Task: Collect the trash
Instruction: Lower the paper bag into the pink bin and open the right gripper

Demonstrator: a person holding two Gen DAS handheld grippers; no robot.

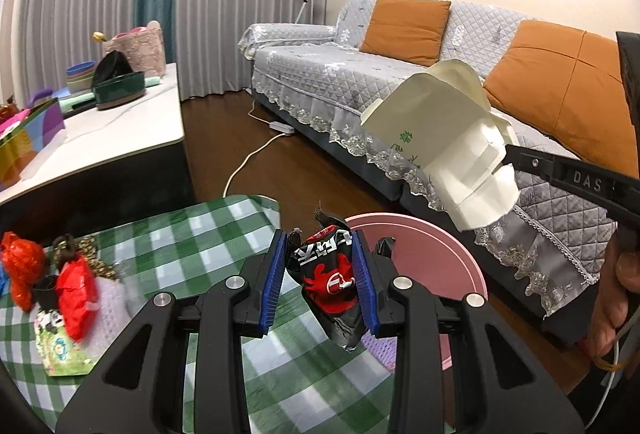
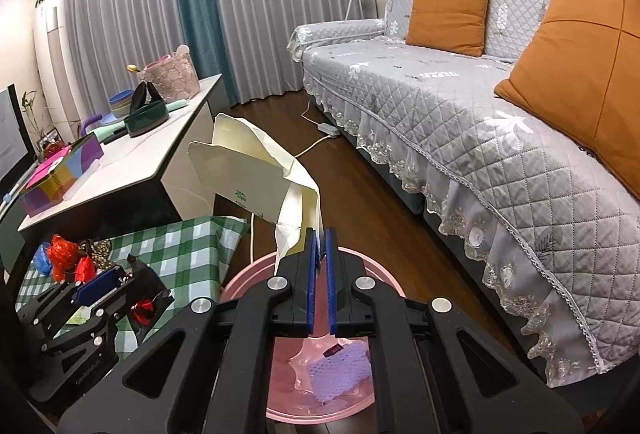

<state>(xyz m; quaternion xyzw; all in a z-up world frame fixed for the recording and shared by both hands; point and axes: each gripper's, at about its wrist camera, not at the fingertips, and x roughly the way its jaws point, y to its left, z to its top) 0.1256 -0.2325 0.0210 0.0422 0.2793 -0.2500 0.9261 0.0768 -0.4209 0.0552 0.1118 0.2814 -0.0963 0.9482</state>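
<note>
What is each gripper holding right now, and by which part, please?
The left gripper clamps a black-and-red snack wrapper across its middle. The right gripper pinches a flattened cream paper carton by one folded end, above the pink bin.

The left tongs [image 1: 322, 282] tilt downward, blue pads pressed on a black-and-red wrapper [image 1: 330, 274]. The right tongs [image 2: 322, 274] tilt downward too, jaws nearly together, pinching a flattened cream carton [image 2: 256, 173]. A hand [image 1: 614, 298] grips the right handle.

Sofa [image 2: 460, 105], orange cushions [image 2: 448, 15], curtains [image 2: 132, 13]
</note>
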